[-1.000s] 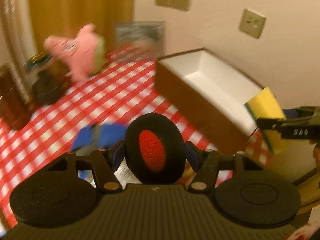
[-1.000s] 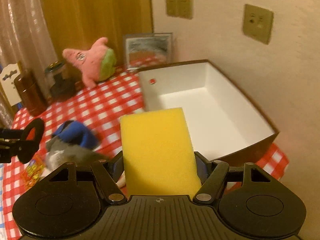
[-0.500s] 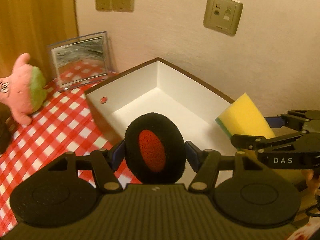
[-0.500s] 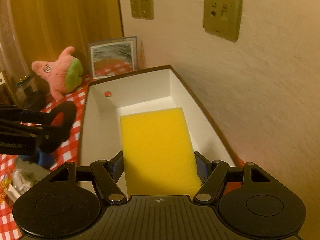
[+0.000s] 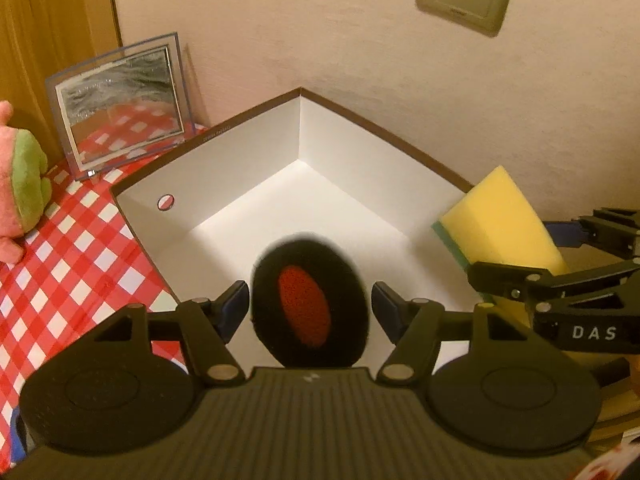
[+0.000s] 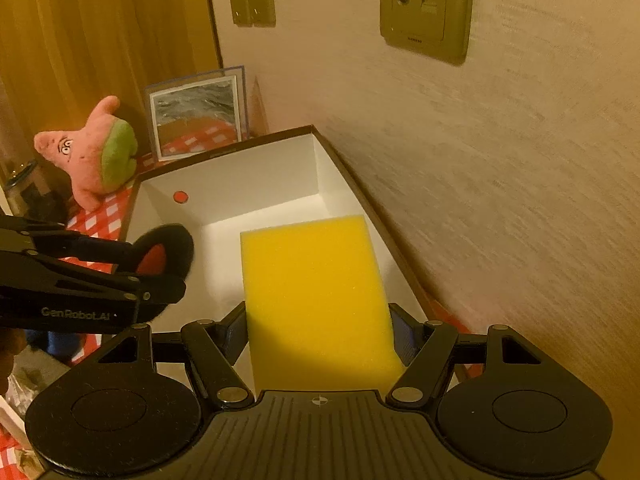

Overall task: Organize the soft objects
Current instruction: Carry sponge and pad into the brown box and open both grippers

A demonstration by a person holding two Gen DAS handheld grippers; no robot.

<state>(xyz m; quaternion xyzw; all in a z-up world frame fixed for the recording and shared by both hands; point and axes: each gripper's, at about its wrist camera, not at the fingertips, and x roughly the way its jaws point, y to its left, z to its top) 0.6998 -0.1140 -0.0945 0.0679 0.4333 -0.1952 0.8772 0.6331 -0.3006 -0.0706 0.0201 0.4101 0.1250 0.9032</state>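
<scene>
My left gripper (image 5: 310, 310) has its jaws apart over the white box (image 5: 248, 160). A black ear pad with a red centre (image 5: 308, 300) sits between the fingers with gaps on both sides and looks blurred. It also shows in the right wrist view (image 6: 160, 254). My right gripper (image 6: 320, 332) is shut on a yellow sponge (image 6: 316, 296) and holds it over the box (image 6: 240, 176). The sponge also shows in the left wrist view (image 5: 500, 220), with a green underside.
A pink and green plush star (image 6: 92, 152) lies on the red checked tablecloth (image 5: 60, 264) left of the box. A clear picture frame (image 5: 120, 100) leans against the wall behind. Wall sockets (image 6: 424, 4) are above. The wall runs close along the box's right side.
Both grippers have moved from the table to over the box. My left gripper's fingers have opened away from the ear pad. The right still holds the sponge.
</scene>
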